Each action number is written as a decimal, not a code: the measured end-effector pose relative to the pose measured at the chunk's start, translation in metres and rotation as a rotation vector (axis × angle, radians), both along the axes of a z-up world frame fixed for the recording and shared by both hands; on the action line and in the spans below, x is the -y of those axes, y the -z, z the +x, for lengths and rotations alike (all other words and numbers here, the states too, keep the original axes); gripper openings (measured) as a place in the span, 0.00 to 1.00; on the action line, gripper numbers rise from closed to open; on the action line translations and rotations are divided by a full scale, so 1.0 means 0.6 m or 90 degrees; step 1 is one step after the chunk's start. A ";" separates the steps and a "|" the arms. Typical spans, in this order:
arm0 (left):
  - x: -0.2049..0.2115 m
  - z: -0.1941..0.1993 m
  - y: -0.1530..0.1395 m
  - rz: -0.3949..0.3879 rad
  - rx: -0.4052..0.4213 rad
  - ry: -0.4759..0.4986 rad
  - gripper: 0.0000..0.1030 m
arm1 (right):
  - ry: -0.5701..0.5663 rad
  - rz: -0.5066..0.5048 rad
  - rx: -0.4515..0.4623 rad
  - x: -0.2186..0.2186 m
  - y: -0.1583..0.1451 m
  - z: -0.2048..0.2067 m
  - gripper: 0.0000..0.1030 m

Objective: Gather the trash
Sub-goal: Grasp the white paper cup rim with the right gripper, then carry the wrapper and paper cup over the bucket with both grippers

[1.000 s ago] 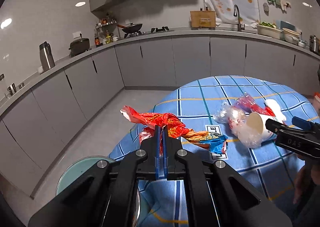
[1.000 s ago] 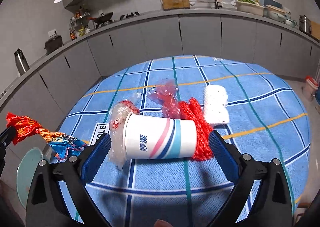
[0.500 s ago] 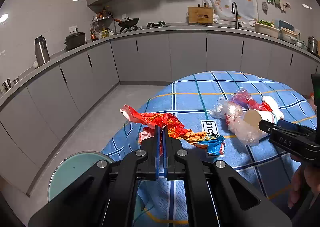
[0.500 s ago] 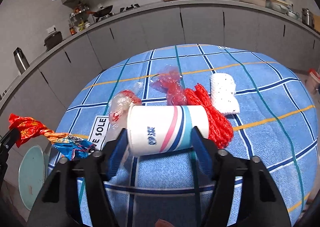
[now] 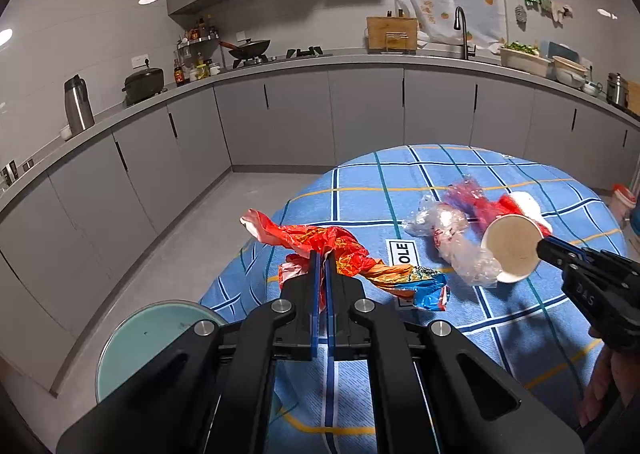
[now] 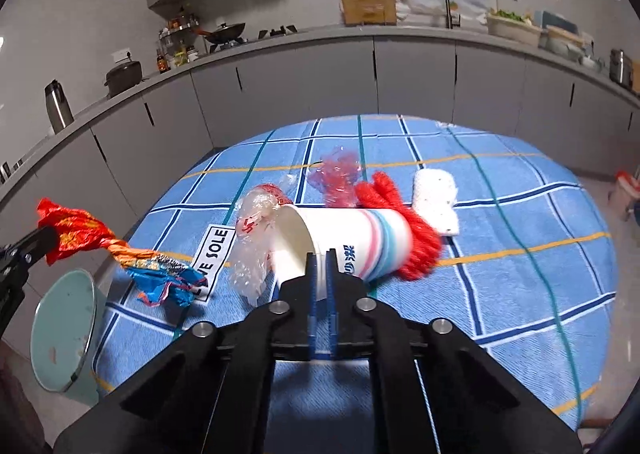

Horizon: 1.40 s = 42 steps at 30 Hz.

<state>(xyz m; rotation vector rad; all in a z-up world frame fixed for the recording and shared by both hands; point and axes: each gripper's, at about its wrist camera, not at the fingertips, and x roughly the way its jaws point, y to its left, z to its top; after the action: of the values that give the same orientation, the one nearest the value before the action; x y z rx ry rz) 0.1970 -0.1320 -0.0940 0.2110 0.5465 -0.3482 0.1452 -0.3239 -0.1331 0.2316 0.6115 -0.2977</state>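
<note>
My left gripper (image 5: pixel 322 254) is shut on a crumpled red and orange wrapper (image 5: pixel 304 234), held above the table's left edge; its blue tail (image 6: pixel 160 278) trails onto the cloth. A white paper cup (image 6: pixel 360 230) with pink and blue stripes lies on its side, mouth towards me. The jaws of my right gripper (image 6: pixel 320 254) are closing and pinch the cup's wall at the rim. In the left wrist view the right gripper (image 5: pixel 546 246) touches the edge of the cup's mouth (image 5: pixel 510 248).
A clear plastic bag (image 6: pixel 256 238), red cellophane (image 6: pixel 338 178), red netting (image 6: pixel 416 250) and a white foam piece (image 6: pixel 436 202) lie around the cup on the blue checked tablecloth (image 6: pixel 520 294). A teal bin (image 6: pixel 60 334) stands on the floor left of the table.
The right jaws went from wide open around the cup to nearly together on its rim. The cup swung round, mouth now towards the right gripper. The left gripper kept hold of the wrapper.
</note>
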 end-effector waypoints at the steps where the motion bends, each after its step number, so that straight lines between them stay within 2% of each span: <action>1: -0.001 -0.002 -0.001 -0.001 0.001 0.000 0.03 | 0.001 -0.009 0.003 -0.002 -0.001 -0.006 0.03; 5: -0.005 -0.011 -0.007 -0.008 0.007 0.001 0.03 | 0.005 -0.048 0.013 -0.013 -0.008 -0.026 0.03; 18: -0.022 -0.045 -0.042 -0.013 0.040 -0.008 0.03 | 0.001 -0.083 0.074 -0.033 -0.069 -0.059 0.03; 31: -0.070 -0.064 -0.080 -0.025 0.066 -0.035 0.03 | -0.053 -0.088 0.108 -0.092 -0.104 -0.069 0.03; 42: -0.114 -0.064 -0.086 -0.029 0.072 -0.066 0.03 | -0.097 -0.085 0.115 -0.131 -0.108 -0.059 0.03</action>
<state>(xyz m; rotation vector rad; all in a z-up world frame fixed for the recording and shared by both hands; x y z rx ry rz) 0.1586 -0.0635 -0.0425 0.1559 0.4349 -0.2458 0.1099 -0.2450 -0.0682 0.0811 0.4251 -0.1679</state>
